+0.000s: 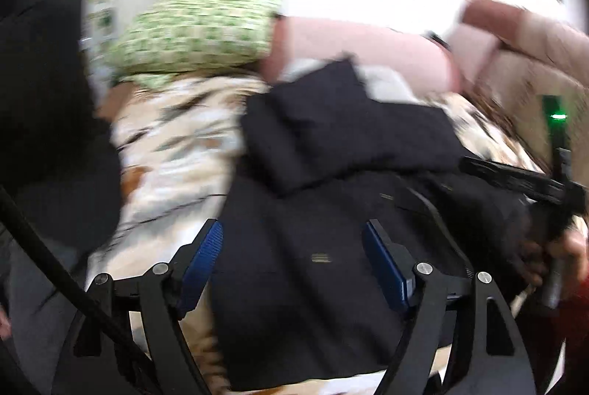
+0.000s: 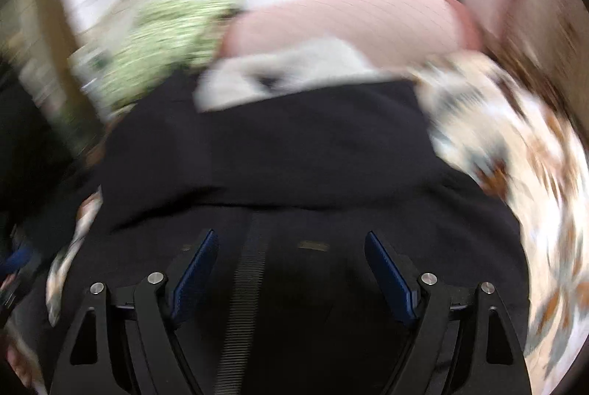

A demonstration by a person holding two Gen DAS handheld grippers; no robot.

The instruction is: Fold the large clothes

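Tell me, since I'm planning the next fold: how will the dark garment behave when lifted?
The dark garment will probably be floppy: it drapes in soft folds over the patterned bedspread. It looks thick, with a zipper, so likely fairly heavy and prone to sagging.

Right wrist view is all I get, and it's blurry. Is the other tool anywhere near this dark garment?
Observer: Yes. The left tool hangs open above the dark garment, gripping nothing.
Operator: Can you see my tool from there?
Observer: The right tool shows at the garment's right edge, a green light glowing on it.
Operator: Anyone holding it?
Observer: A hand grips its handle.
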